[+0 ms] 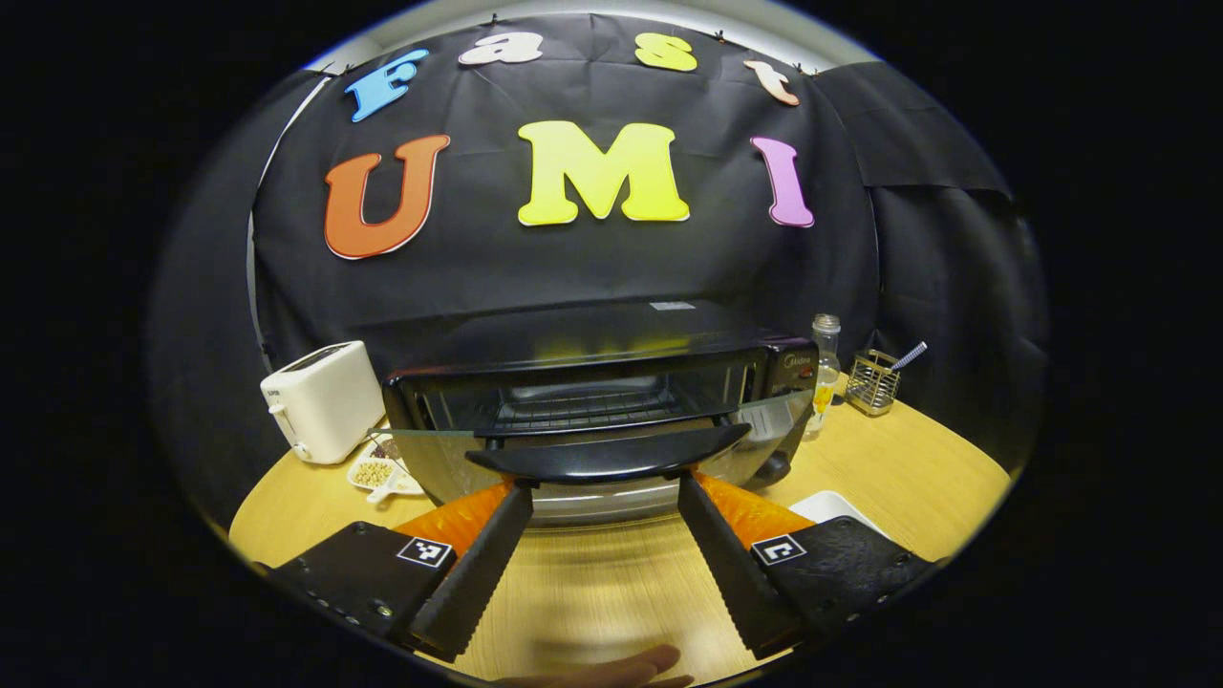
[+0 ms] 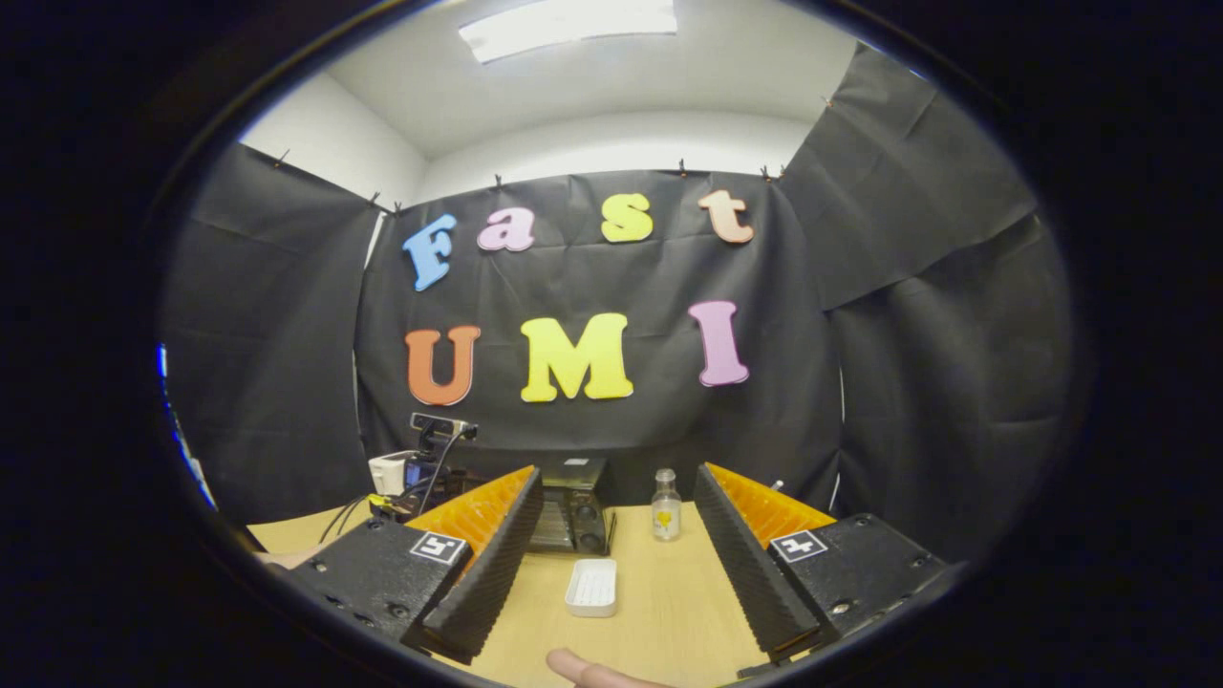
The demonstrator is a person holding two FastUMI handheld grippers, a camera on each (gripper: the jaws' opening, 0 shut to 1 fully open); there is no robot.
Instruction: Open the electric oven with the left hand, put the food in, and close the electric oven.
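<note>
Glass oven door [image 1: 611, 449] ajar, white tray [image 2: 591, 586] apart

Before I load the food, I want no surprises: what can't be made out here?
- Left gripper view: the door handle hides the floor of the oven.
- Left gripper view: the fingertips of the left tongs end under the handle; contact unclear.
- Right gripper view: the white tray is too small to tell its contents.

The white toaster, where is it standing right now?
In the left gripper view the white toaster stands on the wooden table, just left of the electric oven, with a small dish of beans in front of it.
</note>
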